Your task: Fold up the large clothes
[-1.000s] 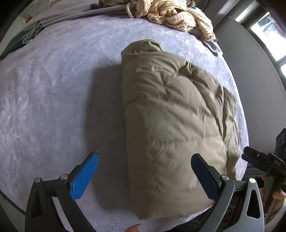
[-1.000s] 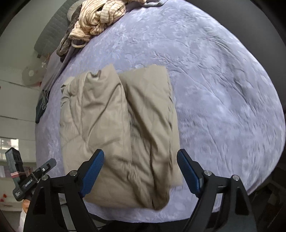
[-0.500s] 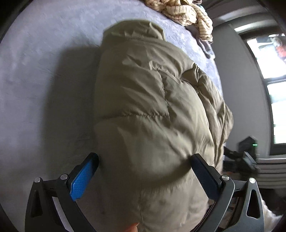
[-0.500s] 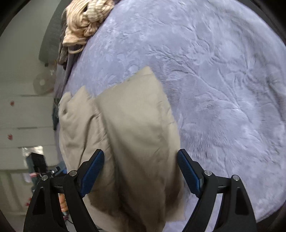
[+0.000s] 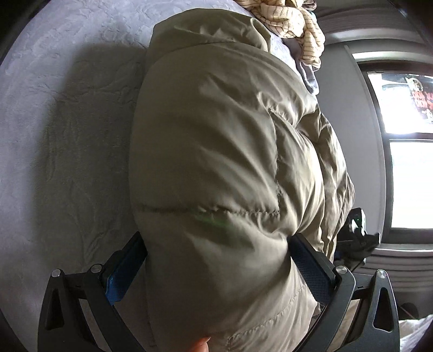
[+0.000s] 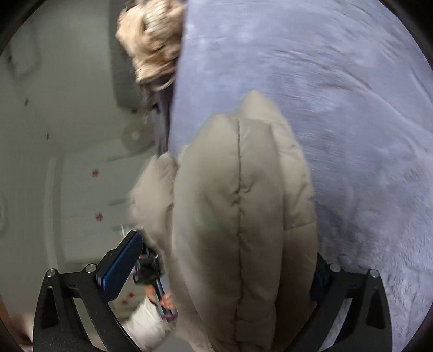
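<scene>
Both grippers have dropped toward the bed since a second ago, and the folded jacket (image 5: 216, 168) that lay well ahead of them now fills the space between their fingers.

On the left gripper (image 5: 219, 260) the jaws stand wide with the jacket's near end bulging up between them; the fabric touches or covers both blue pads (image 5: 127, 270), but whether they squeeze it I cannot tell. On the right gripper (image 6: 216, 270) the jaws are opening, at their widest. The left pad (image 6: 121, 265) stands clear of the cloth, and the jacket (image 6: 238, 216) lies between the fingers without being pinched.

The jacket lies as a folded bundle at the near edge of the lilac bedspread (image 5: 67, 121), its far end toward the striped garment (image 5: 286, 19) heaped at the head of the bed.

The padding is thick and slippery-looking. If the jaws shut on only the top layer, I judge the lower layers would slide out and the fold would spring open. Lifting one end ahead of the other could twist the bundle, or tip it off the near edge.

The right gripper's right finger is buried behind the jacket. The right wrist view is smeared by motion, so the wall side and the other gripper seen beyond the left pad are hard to read. The jacket's near hem runs out of both views.
</scene>
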`<state>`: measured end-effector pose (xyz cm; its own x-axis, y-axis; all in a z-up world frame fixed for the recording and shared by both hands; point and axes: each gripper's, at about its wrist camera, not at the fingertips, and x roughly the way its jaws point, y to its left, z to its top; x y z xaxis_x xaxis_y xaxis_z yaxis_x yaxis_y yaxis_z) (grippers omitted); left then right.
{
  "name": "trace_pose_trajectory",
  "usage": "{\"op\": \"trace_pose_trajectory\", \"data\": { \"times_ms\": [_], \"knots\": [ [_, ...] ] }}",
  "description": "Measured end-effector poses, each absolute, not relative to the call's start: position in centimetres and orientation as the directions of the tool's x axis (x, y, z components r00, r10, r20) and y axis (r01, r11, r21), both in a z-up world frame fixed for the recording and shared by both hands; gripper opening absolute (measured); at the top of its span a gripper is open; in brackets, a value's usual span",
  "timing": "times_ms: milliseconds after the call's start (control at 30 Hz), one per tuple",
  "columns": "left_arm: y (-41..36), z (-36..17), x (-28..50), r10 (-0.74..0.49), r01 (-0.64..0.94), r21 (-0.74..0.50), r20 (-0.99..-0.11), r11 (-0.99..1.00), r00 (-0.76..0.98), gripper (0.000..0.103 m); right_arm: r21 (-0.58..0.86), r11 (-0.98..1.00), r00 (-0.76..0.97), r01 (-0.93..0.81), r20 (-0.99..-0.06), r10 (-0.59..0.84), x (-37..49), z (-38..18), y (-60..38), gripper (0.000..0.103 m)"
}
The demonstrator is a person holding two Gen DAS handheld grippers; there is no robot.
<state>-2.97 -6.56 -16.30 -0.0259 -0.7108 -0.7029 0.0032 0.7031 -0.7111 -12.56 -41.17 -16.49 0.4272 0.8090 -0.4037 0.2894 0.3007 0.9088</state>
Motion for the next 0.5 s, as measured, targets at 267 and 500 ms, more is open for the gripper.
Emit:
{"op": "trace_pose_trajectory", "data": {
  "times_ms": [267,500],
  "knots": [
    [-7.2,-17.0,-1.8,-0.715,-0.006,-0.715,-0.698,0.699,-0.028,0.103,0.801,0.570,0.216,0.183,-0.598,0.772,-9.0,-15.0,-37.2,0.103],
    [-8.9,-18.0,-0.4,-0.702,0.015,-0.705,-0.707,0.709,-0.084,0.103,0.764,0.567,0.111,0.307,-0.620,0.776,-6.3,-19.5,-36.1,0.103]
  ]
}}
